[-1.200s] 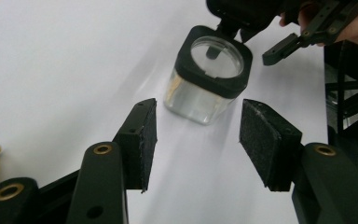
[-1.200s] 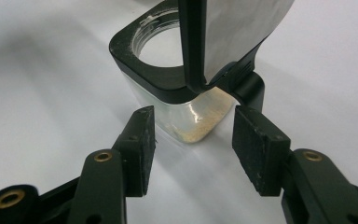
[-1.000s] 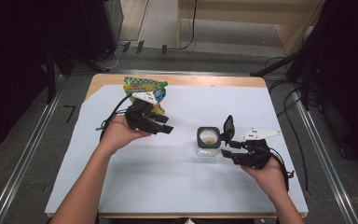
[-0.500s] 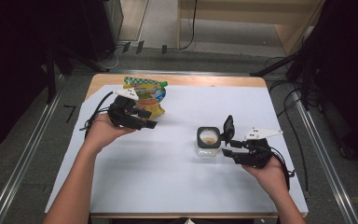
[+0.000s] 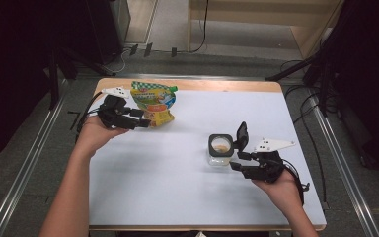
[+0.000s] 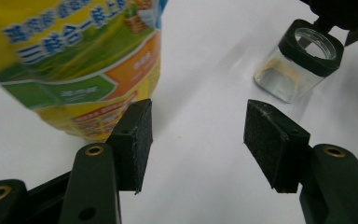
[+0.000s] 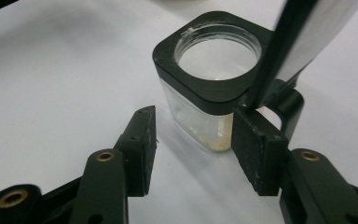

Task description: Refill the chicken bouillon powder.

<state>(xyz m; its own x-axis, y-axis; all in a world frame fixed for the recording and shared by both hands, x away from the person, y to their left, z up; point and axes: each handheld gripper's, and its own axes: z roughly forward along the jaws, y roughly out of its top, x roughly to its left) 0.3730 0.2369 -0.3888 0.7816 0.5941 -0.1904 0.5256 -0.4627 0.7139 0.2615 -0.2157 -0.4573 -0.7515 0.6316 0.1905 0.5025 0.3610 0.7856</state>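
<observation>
Snack pouch (image 5: 154, 103): upright at the desk's (image 5: 177, 187) far left, top cut off in the left gripper view, print blurred. Left tongs (image 6: 198, 135): released, jaws just opening, beside the pouch's base, nothing between. Clear jar (image 5: 221, 149): black collar, lid flipped up. Right tongs (image 7: 193, 151): released; one pad at the jar's corner, contact unclear.

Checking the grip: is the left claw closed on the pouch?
No, the left claw stands open, with the pouch beside one pad.

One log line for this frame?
left gripper: open, at pouch | right gripper: open, by jar | lid: flipped up
</observation>
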